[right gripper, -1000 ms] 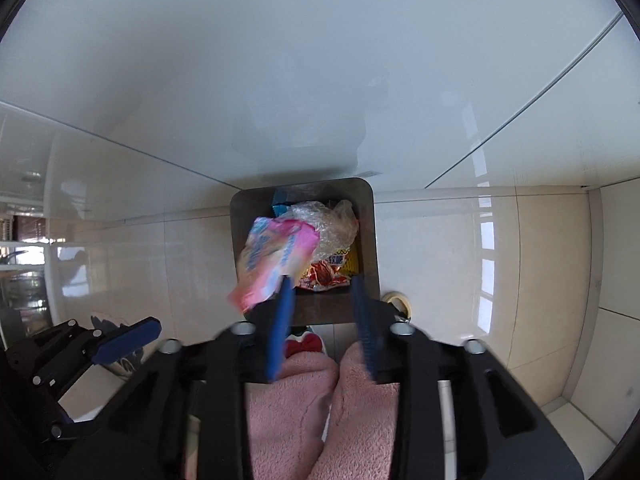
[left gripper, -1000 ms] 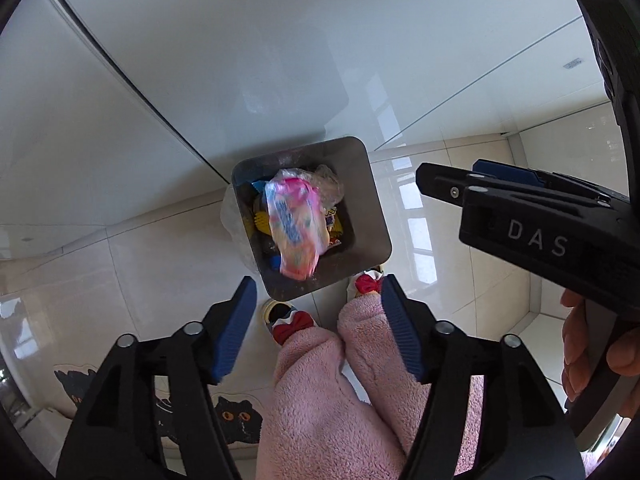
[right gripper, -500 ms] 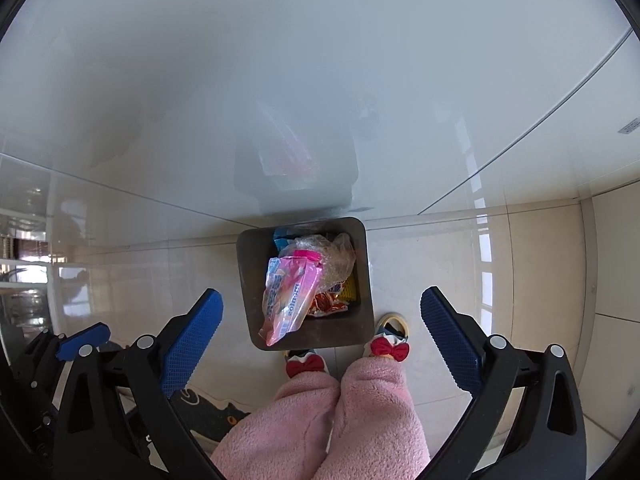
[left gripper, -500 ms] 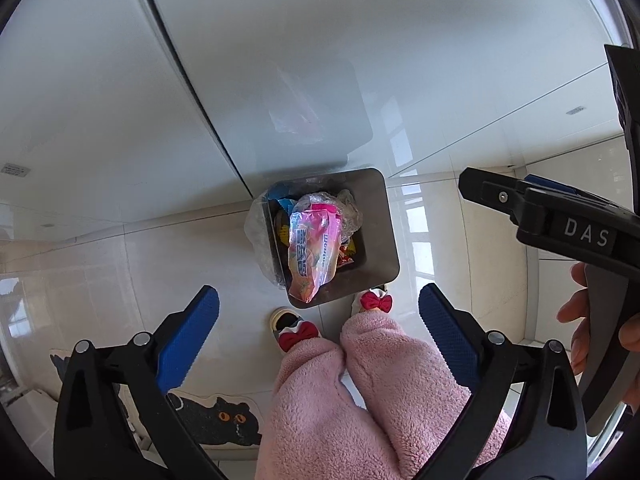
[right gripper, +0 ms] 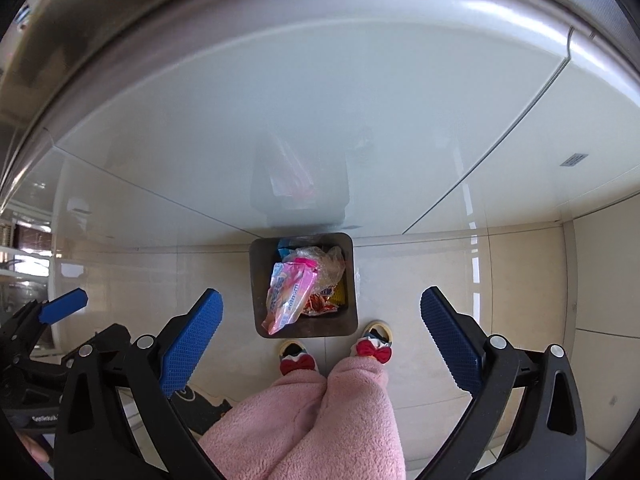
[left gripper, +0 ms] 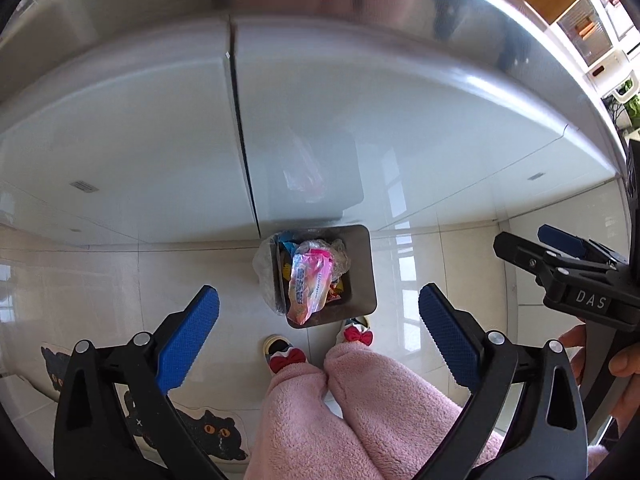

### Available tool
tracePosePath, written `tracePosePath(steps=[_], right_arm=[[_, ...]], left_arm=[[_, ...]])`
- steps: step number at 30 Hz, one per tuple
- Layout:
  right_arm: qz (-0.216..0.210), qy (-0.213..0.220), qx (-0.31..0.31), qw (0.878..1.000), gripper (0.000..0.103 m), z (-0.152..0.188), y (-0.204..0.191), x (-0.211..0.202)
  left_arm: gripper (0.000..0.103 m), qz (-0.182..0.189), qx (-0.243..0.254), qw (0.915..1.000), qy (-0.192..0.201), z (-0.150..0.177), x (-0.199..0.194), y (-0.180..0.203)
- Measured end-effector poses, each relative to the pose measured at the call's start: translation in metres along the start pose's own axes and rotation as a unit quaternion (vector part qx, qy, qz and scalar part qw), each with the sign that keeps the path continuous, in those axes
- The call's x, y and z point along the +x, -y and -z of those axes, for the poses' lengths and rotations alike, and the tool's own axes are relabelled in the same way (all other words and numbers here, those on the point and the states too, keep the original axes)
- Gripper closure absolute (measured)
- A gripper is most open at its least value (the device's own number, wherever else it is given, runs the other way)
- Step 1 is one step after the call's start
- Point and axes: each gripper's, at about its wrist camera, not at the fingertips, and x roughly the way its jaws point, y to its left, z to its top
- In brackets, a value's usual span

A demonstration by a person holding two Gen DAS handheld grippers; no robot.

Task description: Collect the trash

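A dark square trash bin [left gripper: 362,264] [right gripper: 352,280] stands on the tiled floor against white cabinet doors. A pink snack wrapper [left gripper: 310,286] [right gripper: 288,296] lies on top of other wrappers and clear plastic in it, sticking out over the near rim. My left gripper [left gripper: 318,338] is open and empty, held high above the bin. My right gripper [right gripper: 320,336] is open and empty, also high above the bin. The right gripper also shows at the right edge of the left wrist view [left gripper: 560,248].
The person's pink fleece legs [left gripper: 340,400] [right gripper: 320,412] and bow slippers [right gripper: 296,360] stand just in front of the bin. A cat-pattern mat [left gripper: 200,432] lies at lower left. A steel counter edge [left gripper: 360,0] runs above the cabinet doors [right gripper: 280,120].
The right gripper opened and let the pink wrapper go into the bin. Both grippers rose away from the bin, and the left one opened wider.
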Motion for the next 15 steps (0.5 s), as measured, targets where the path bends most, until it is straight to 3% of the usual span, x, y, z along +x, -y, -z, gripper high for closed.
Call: tracePosePath(steps=[7, 15], right_arm=[[0.020, 0.049, -0.045, 0.998, 0.003, -0.014, -0.008, -0.071], [0.078, 0.129, -0.097, 0.984, 0.003, -0.037, -0.020, -0.163]], left_arm=[[0.008, -0.012, -0.026, 0.9953, 0.092, -0.022, -0.084, 0.005], [0.008, -0.018, -0.030, 0.9829, 0.181, -0.051, -0.178, 0.024]])
